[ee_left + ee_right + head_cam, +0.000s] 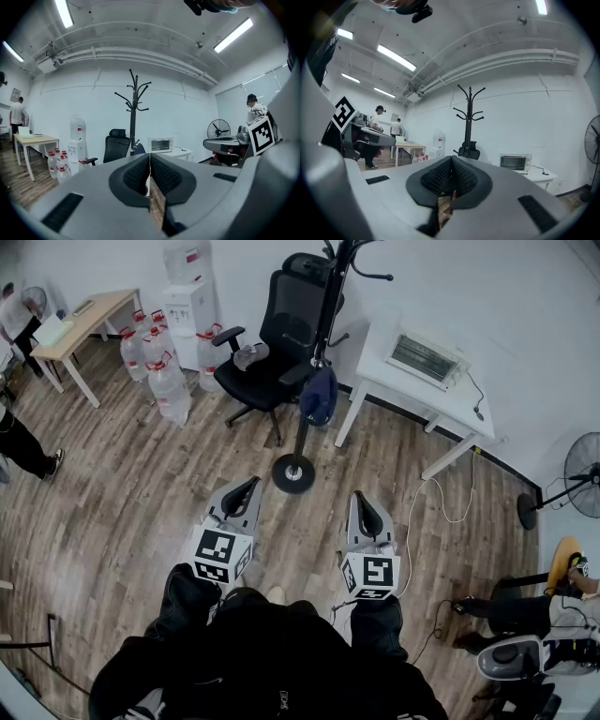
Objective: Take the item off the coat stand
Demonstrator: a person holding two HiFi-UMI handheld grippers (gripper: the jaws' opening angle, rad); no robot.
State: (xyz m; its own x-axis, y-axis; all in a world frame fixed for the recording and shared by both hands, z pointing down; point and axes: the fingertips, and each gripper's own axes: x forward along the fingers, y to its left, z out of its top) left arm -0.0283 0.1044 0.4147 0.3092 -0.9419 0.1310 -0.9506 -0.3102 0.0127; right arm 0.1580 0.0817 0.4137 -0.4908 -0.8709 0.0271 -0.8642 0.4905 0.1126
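A black coat stand (314,362) rises from a round base on the wooden floor ahead of me. Partway up its pole hangs a dark blue item (319,395). In the left gripper view the coat stand (134,108) is straight ahead, with the blue item (138,149) just above the jaws. In the right gripper view the coat stand (469,117) has a dark shape low on it that I cannot tell from the chair behind. My left gripper (250,484) (149,159) and right gripper (362,497) (451,161) are side by side, well short of the stand, both shut and empty.
A black office chair (272,343) stands just behind the stand. A white desk (450,399) with a toaster oven (427,357) is on the right, with a cable (441,507) on the floor. Water bottles (155,367) and a wooden table (89,320) are on the left. A fan (581,488) stands far right.
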